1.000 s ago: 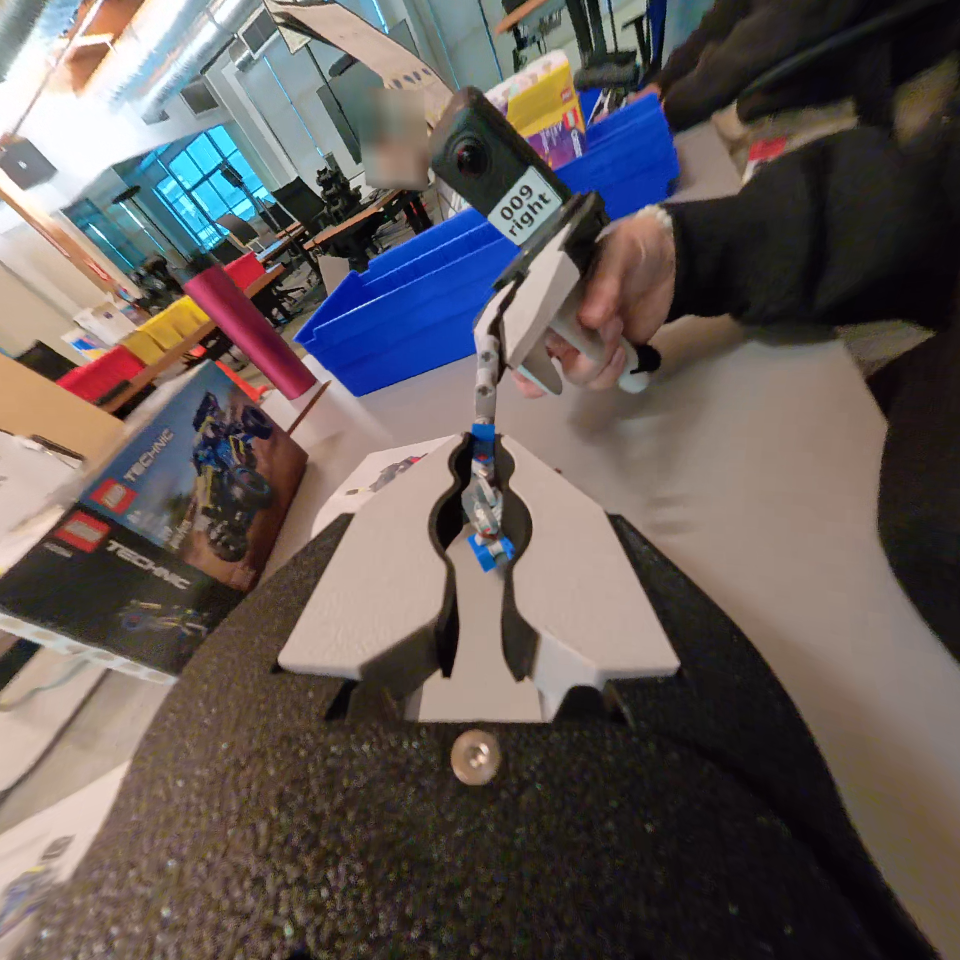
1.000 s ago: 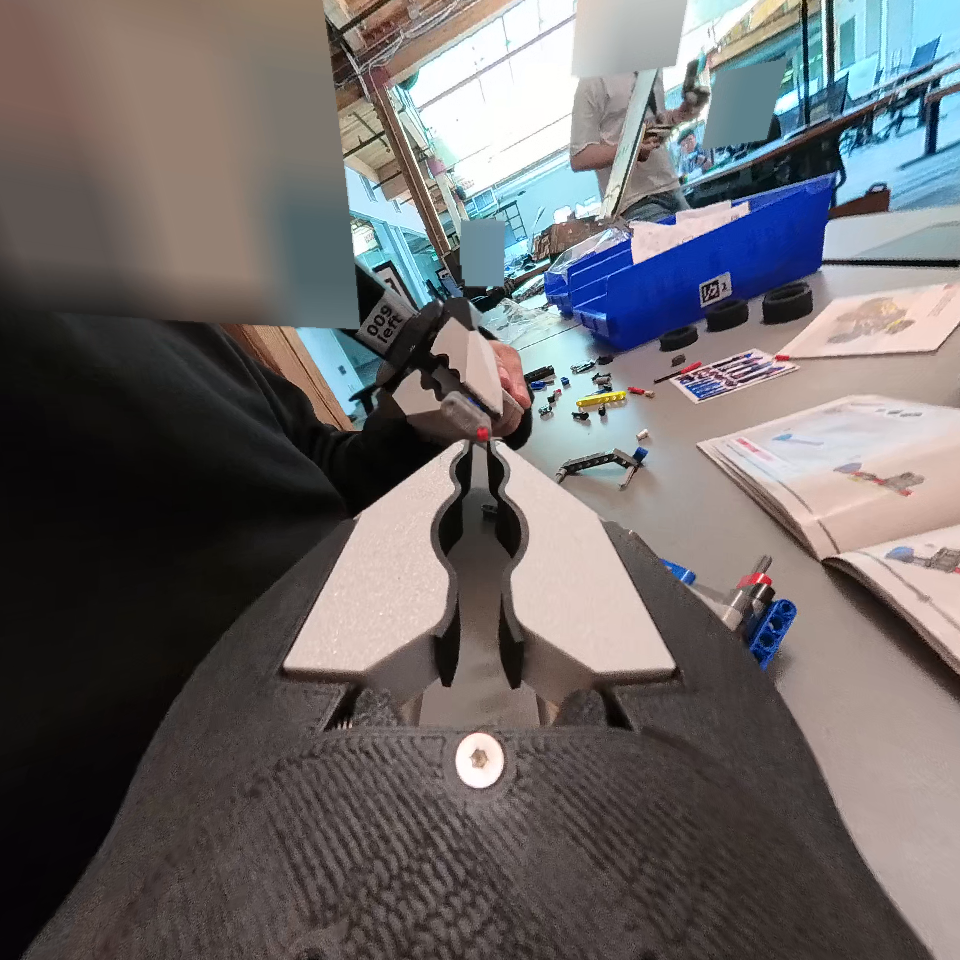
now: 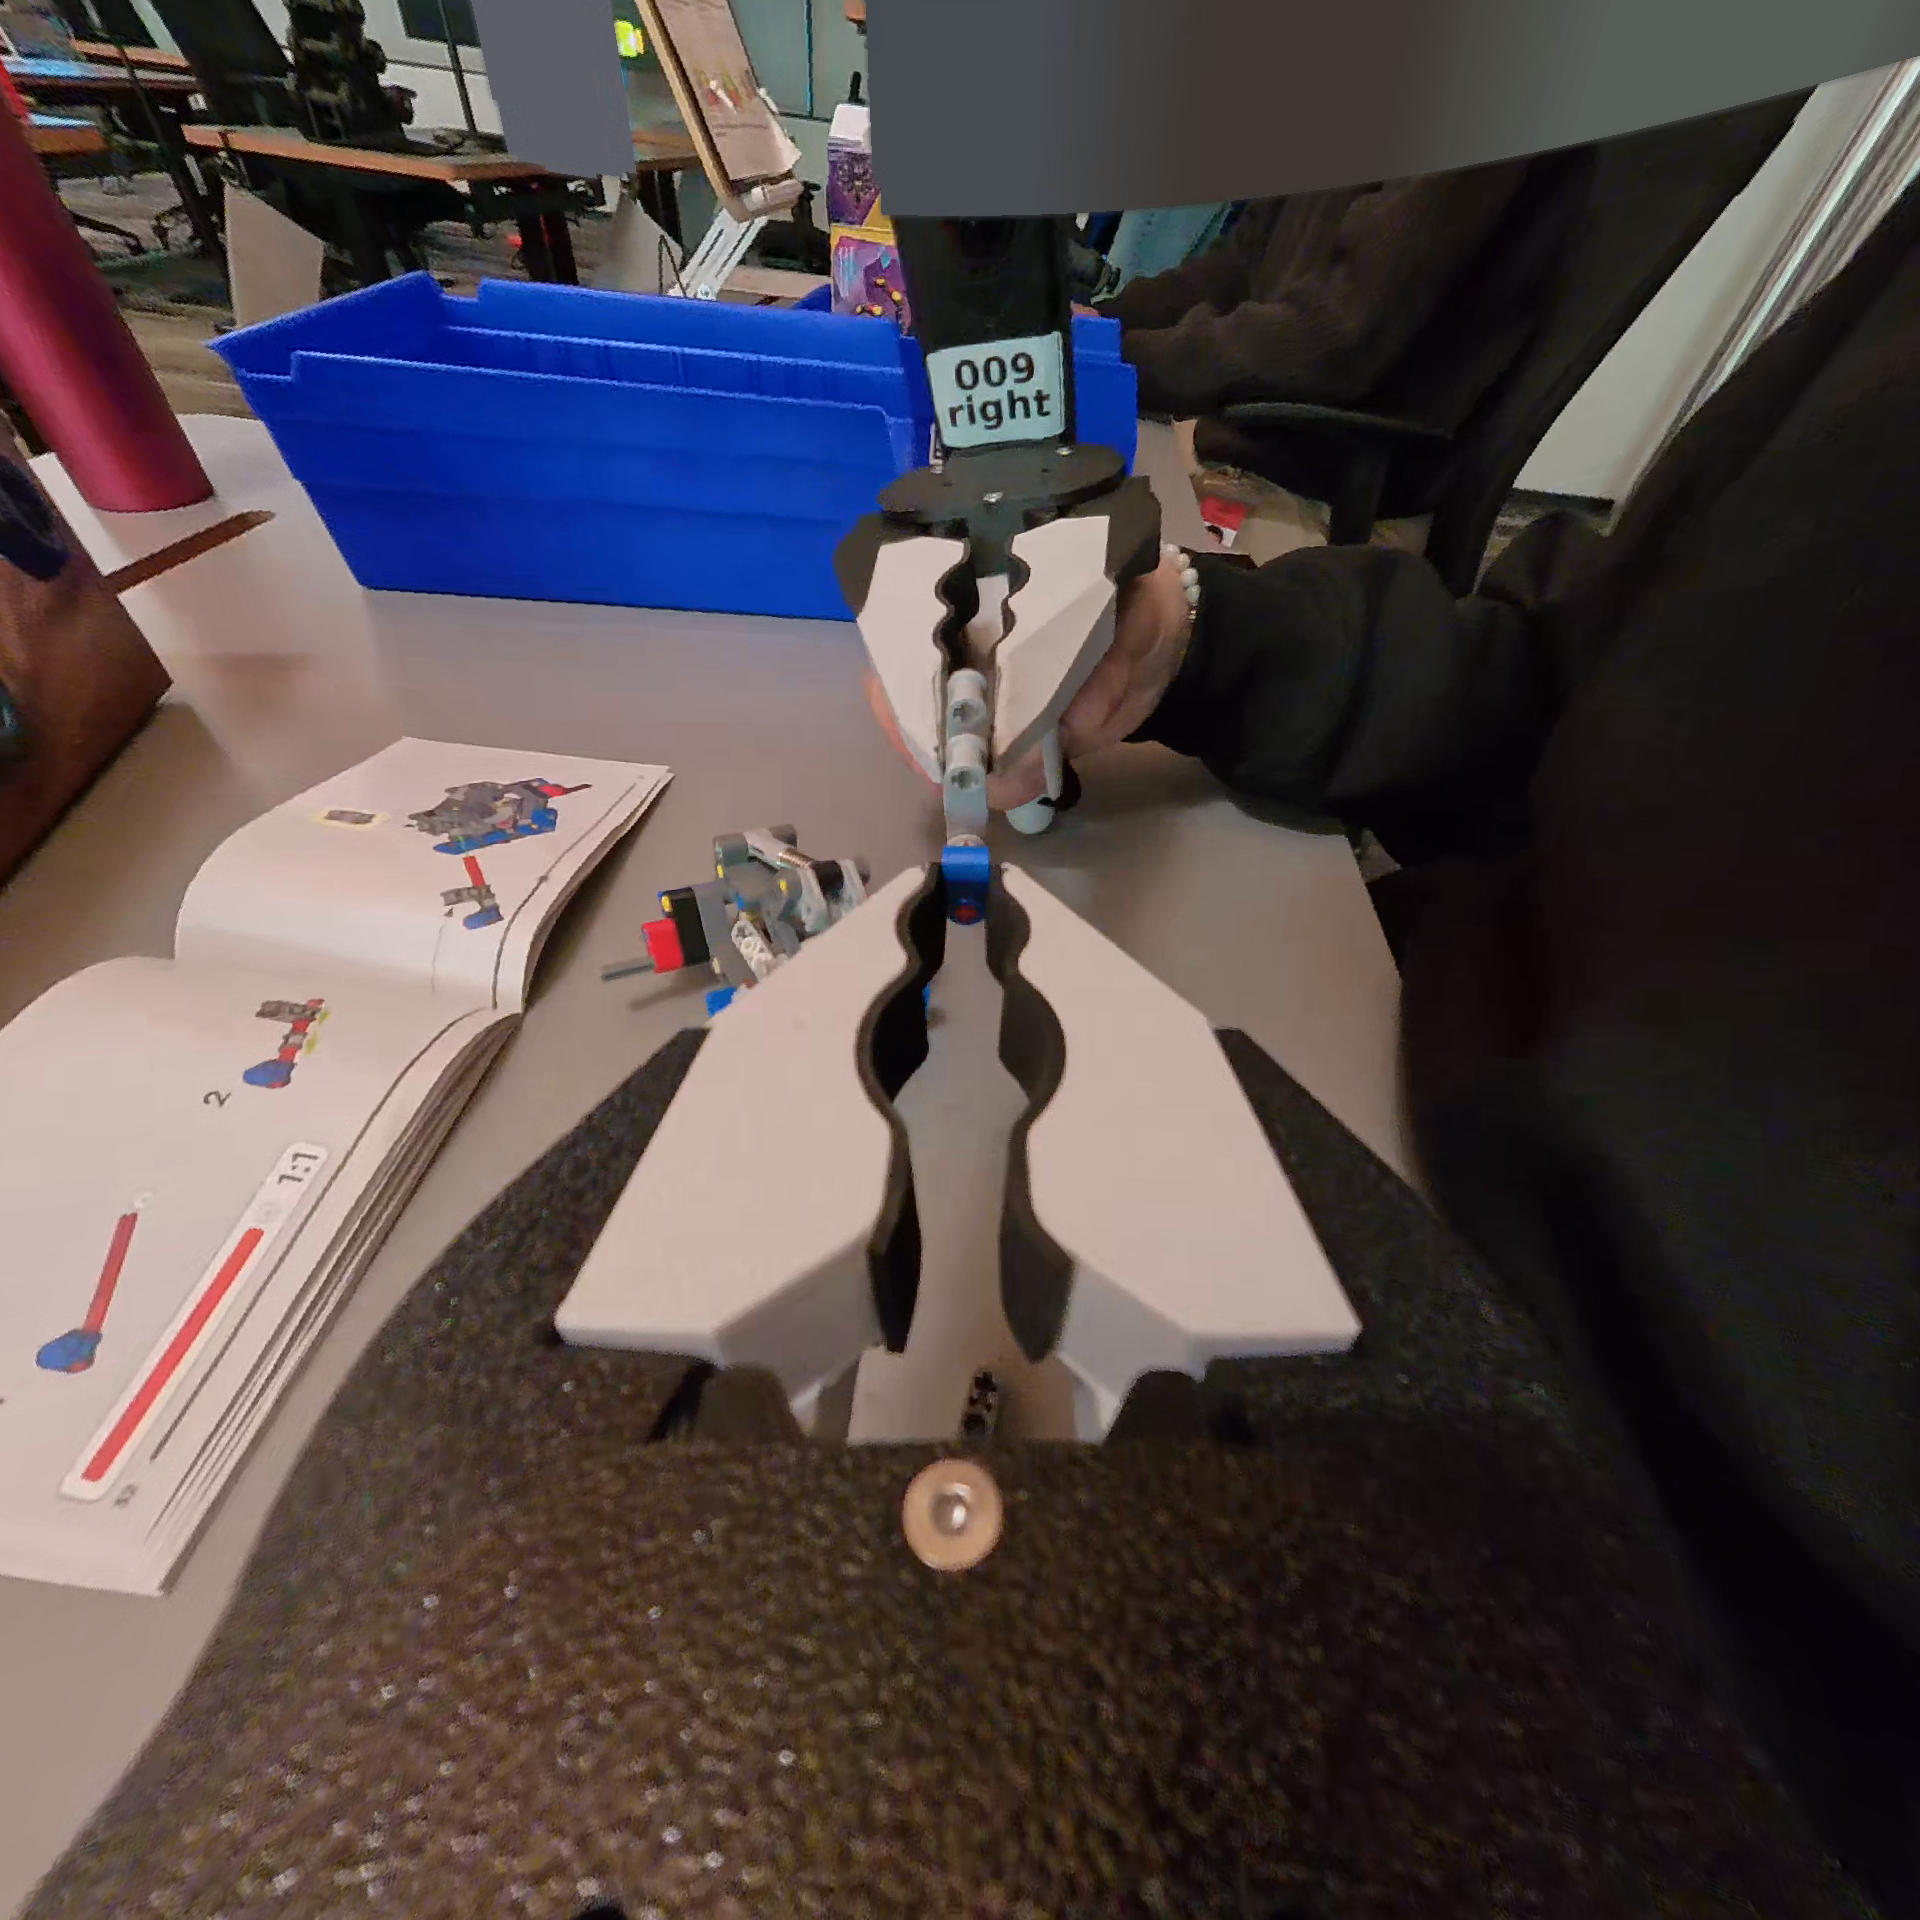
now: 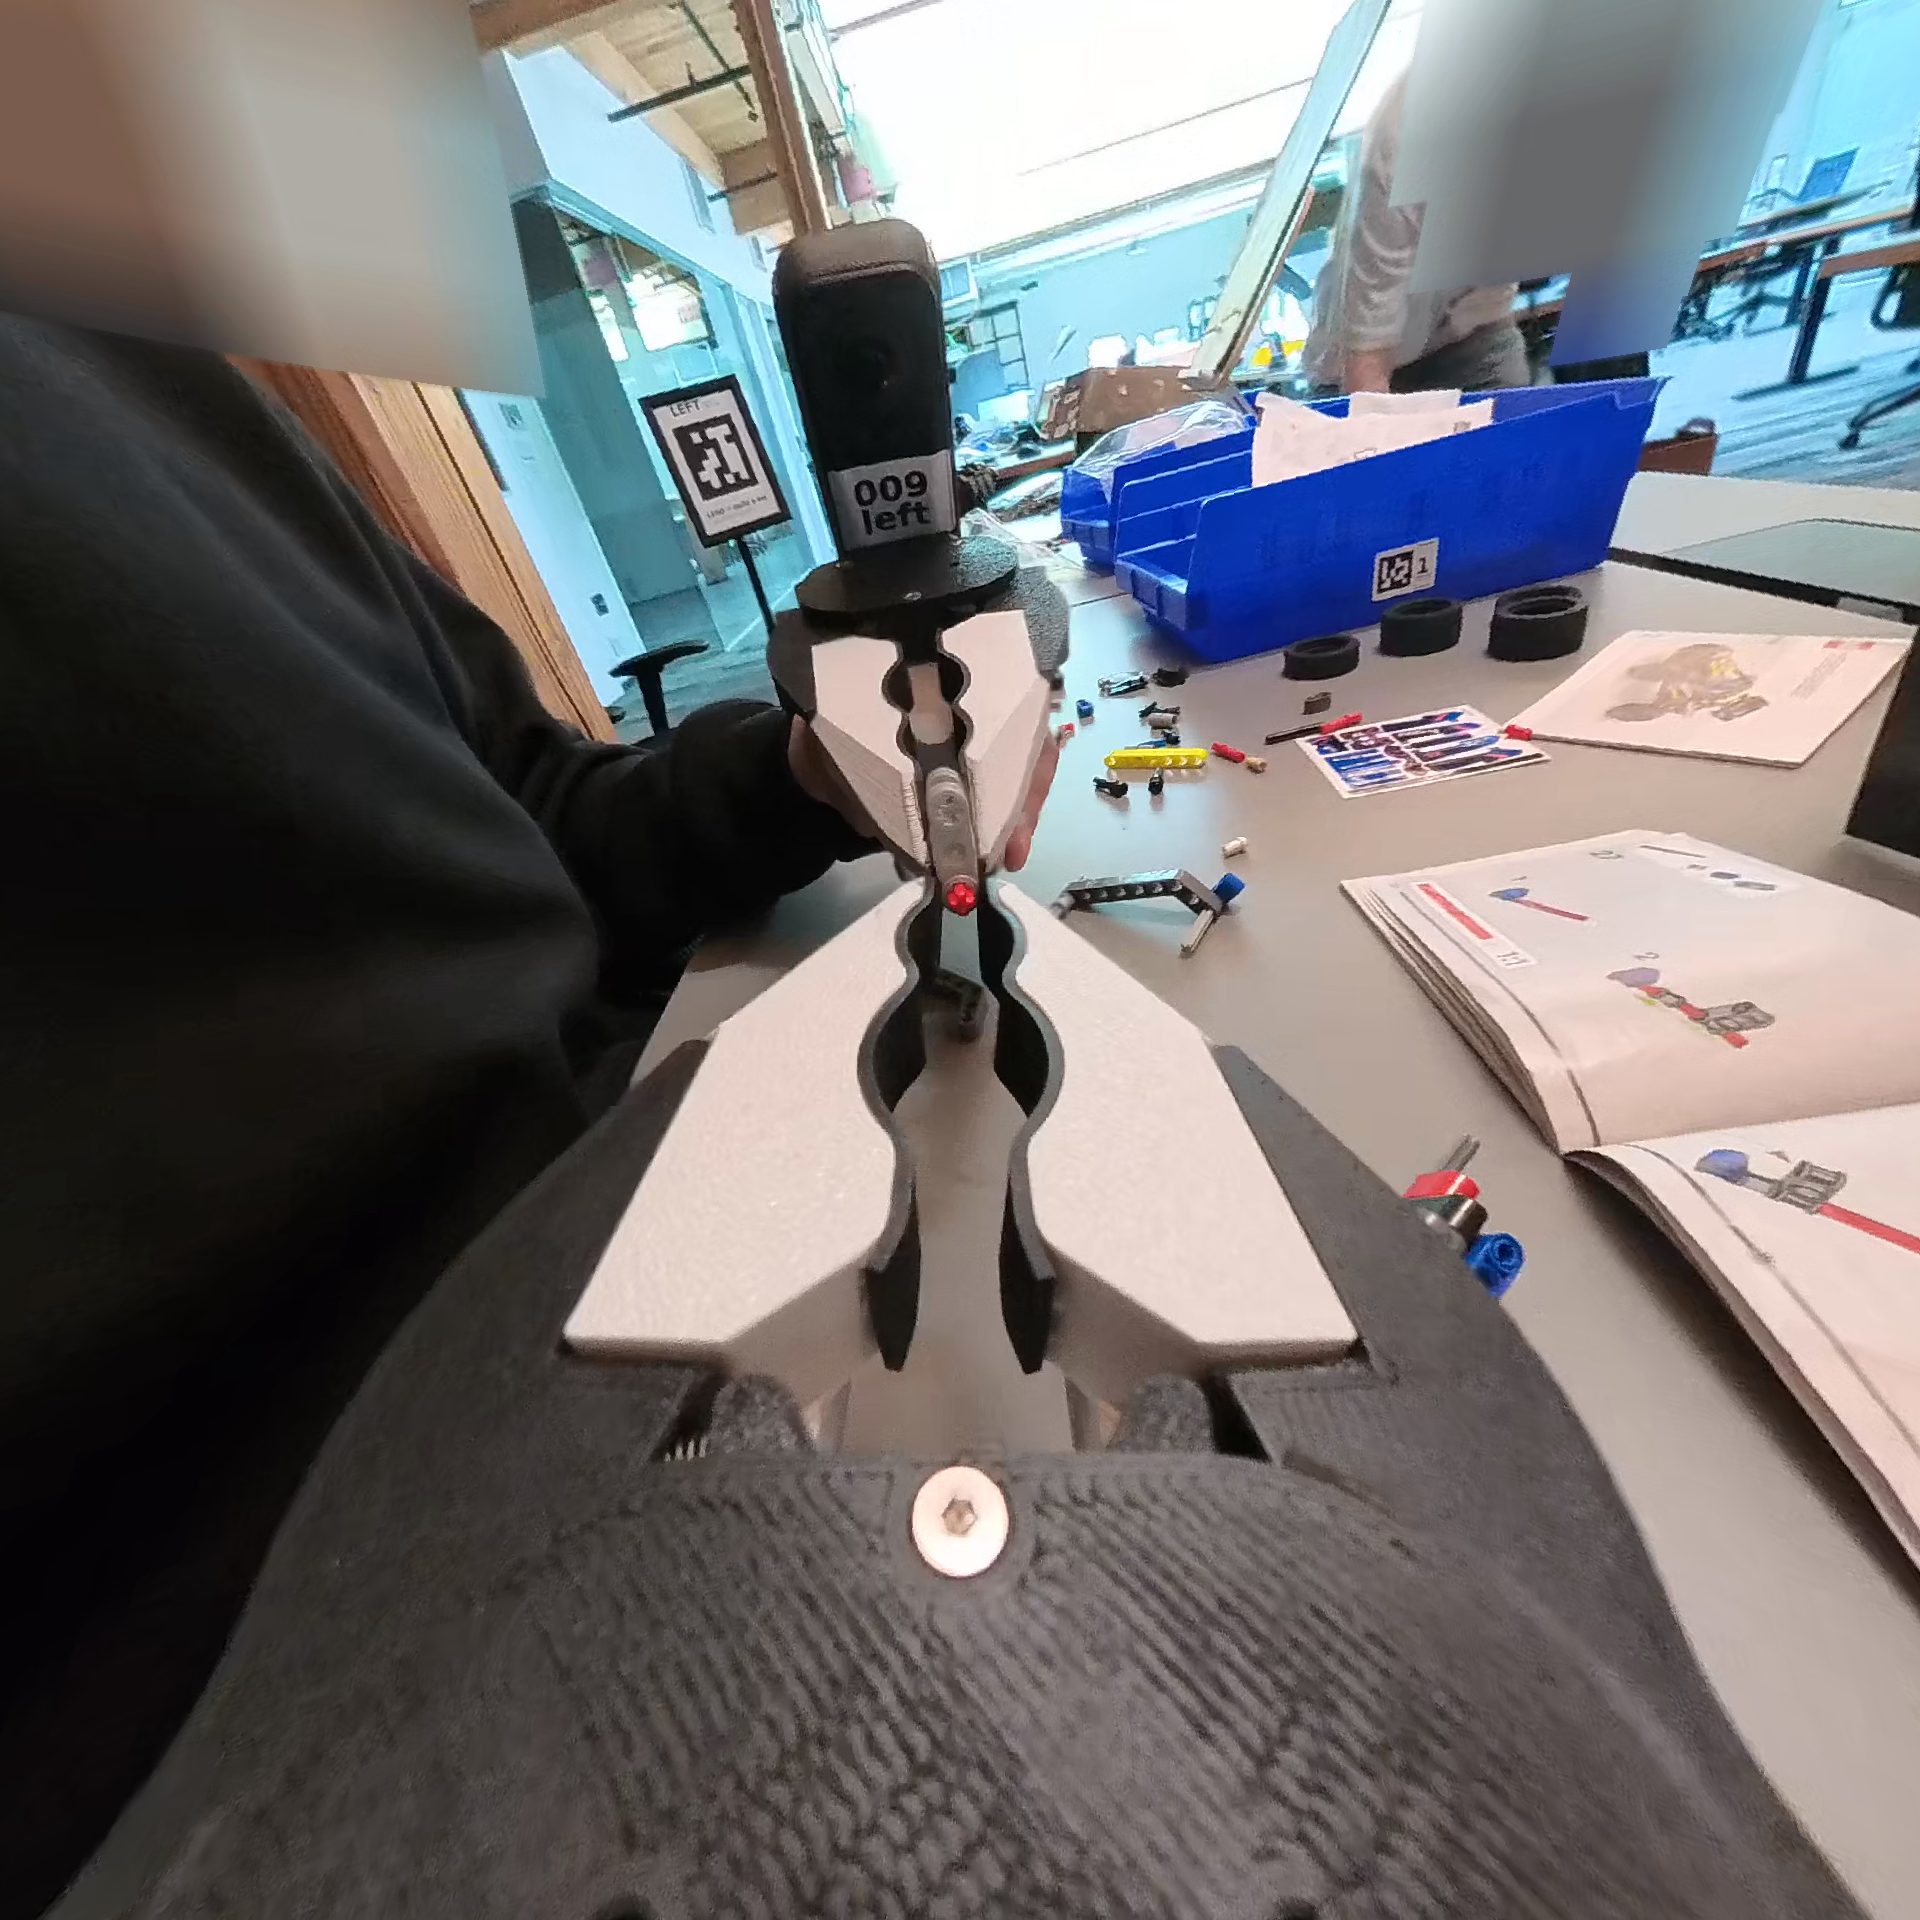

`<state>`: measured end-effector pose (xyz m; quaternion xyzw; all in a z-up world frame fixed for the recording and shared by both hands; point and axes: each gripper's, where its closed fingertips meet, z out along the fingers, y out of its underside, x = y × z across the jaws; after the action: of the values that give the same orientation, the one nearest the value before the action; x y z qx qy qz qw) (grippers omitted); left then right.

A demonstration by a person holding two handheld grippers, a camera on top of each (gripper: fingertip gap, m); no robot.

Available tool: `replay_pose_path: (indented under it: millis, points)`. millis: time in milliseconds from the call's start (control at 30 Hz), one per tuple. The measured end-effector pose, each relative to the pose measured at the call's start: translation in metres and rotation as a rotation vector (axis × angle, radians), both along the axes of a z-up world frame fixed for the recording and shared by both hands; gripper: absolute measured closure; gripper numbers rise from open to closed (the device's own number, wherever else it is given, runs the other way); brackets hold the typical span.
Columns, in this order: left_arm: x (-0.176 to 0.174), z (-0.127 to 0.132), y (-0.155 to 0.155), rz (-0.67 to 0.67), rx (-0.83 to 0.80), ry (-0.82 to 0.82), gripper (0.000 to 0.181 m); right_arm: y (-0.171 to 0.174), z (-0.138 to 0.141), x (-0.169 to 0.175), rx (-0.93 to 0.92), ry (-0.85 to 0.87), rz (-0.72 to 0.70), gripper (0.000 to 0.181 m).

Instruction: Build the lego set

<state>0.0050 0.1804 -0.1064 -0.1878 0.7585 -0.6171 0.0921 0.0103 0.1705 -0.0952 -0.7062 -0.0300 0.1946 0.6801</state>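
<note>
Joining two held parts above the instruction booklet's (image 3: 343, 914) near side: my left gripper (image 3: 964, 894) pinches the blue connector (image 3: 966, 883), right gripper (image 4: 961, 904) clamps the grey beam (image 3: 964, 748). Next: push together, aligned.

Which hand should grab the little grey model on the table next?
Probably the left. The model lies right beside the tips of the left gripper; for the right gripper it sits back by the body. Both are shut on the rod, so left must let go first.
</note>
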Motion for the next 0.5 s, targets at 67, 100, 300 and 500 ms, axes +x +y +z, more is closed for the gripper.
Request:
replay_pose_path:
  millis: [67, 100, 300, 500]
  points:
    - [0.0011, 0.0015, 0.0006, 0.004, -0.017, -0.002, 0.177, 0.0014, 0.0019, 0.0021, 0.015, 0.010, -0.012, 0.176]
    - [0.0013, 0.0023, 0.0009, 0.002, -0.028, 0.003, 0.177, 0.0015, 0.0031, 0.0014, 0.025, 0.020, -0.003, 0.176]
    - [0.0028, 0.0033, 0.0016, 0.006, -0.054, 0.006, 0.177, 0.0032, 0.0053, 0.0032, 0.040, 0.044, -0.004, 0.176]
    - [0.0045, 0.0045, 0.0027, 0.016, -0.077, 0.004, 0.177, 0.0046, 0.0064, 0.0051, 0.047, 0.064, -0.008, 0.176]
